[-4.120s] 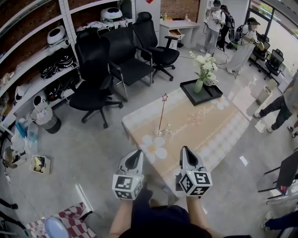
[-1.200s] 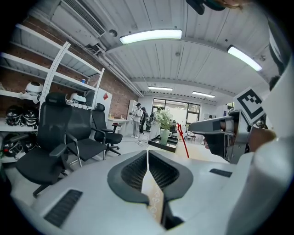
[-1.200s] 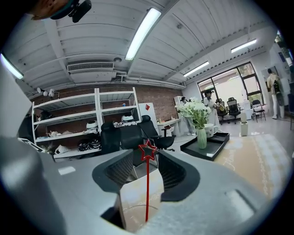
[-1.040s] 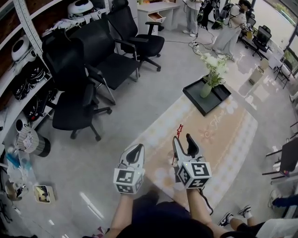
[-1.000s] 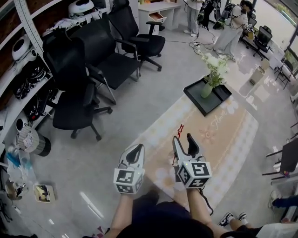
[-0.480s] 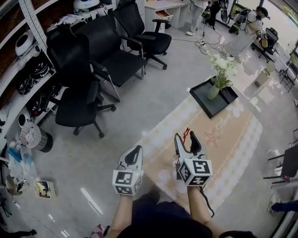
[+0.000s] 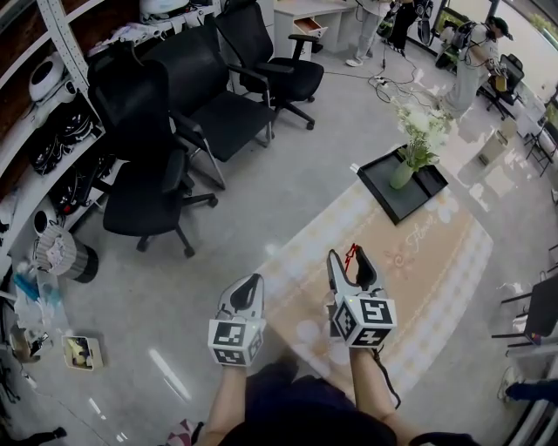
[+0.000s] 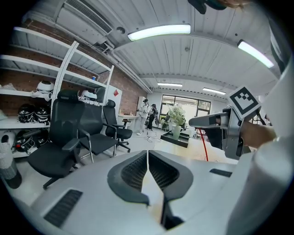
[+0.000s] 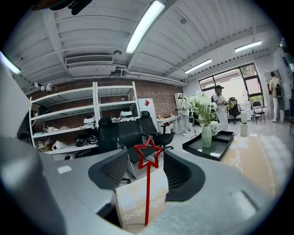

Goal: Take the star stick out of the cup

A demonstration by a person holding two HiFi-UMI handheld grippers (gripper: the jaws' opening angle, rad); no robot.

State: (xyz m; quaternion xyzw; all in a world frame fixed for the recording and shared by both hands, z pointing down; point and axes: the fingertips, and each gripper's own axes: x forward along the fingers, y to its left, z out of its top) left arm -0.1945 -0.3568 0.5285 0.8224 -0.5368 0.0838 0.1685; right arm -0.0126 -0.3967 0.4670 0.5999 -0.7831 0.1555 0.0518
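Right gripper view. Desk: How far along?

Photographer: Barely begun. Over the table [image 7: 436, 261], the right gripper [image 9: 146, 159], jaws just spread wide, straddles the star stick [image 9: 147, 193] at centre frame without gripping it. The left gripper [image 8: 148, 156] is closed, holding nothing. The cup is hidden, and the lift remains.

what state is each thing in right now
right gripper, open, fingers have just been opening
star stick, upright between the right gripper's fingers, not gripped
left gripper, shut, empty
vase of flowers, upright on the black tray
desk drawer, pulled open
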